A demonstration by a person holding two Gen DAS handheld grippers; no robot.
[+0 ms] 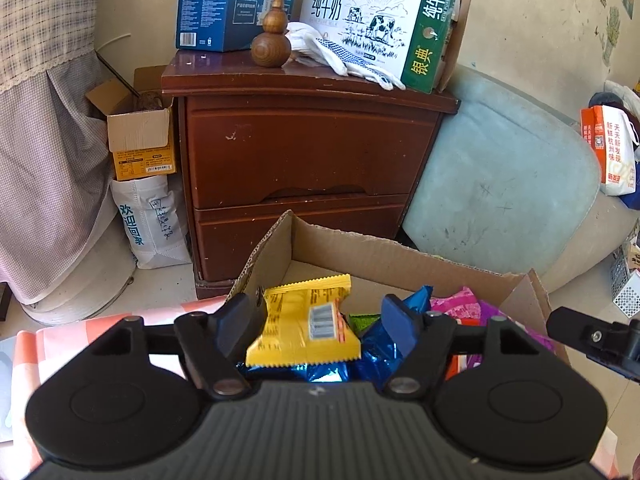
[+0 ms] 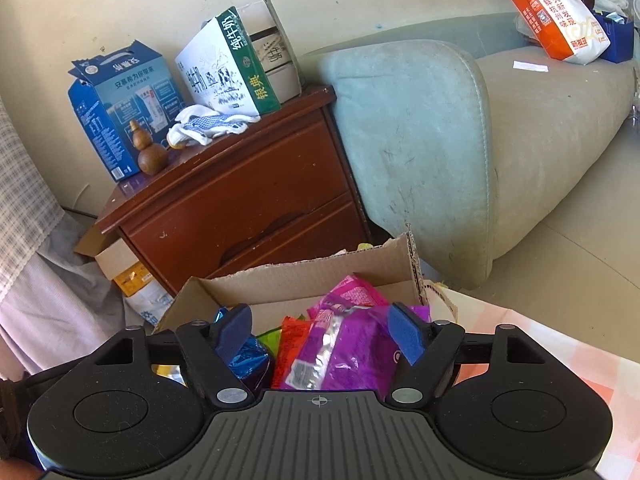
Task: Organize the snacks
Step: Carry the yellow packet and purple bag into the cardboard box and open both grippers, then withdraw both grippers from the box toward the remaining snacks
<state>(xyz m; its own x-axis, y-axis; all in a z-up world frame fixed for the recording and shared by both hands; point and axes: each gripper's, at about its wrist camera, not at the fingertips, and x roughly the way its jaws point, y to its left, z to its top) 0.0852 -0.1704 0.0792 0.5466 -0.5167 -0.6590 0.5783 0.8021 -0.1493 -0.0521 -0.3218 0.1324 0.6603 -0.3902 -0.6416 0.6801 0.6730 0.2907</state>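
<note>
Both tools hang over the cardboard box (image 1: 400,258) low in each frame. The left gripper (image 1: 316,320) stands open around a yellow packet (image 1: 304,320); its pads seem clear of the wrapper, though blur makes that uncertain. The right gripper (image 2: 320,334) is open over a purple packet (image 2: 344,352). Risk: the yellow packet tips off the blue packet (image 1: 376,348) beneath, or a finger snags the raised box flap (image 1: 264,256). The brown nightstand (image 1: 304,148) and pale sofa arm (image 2: 412,152) crowd the box just behind.

"纯牛奶" on milk carton (image 1: 360,20)
</note>
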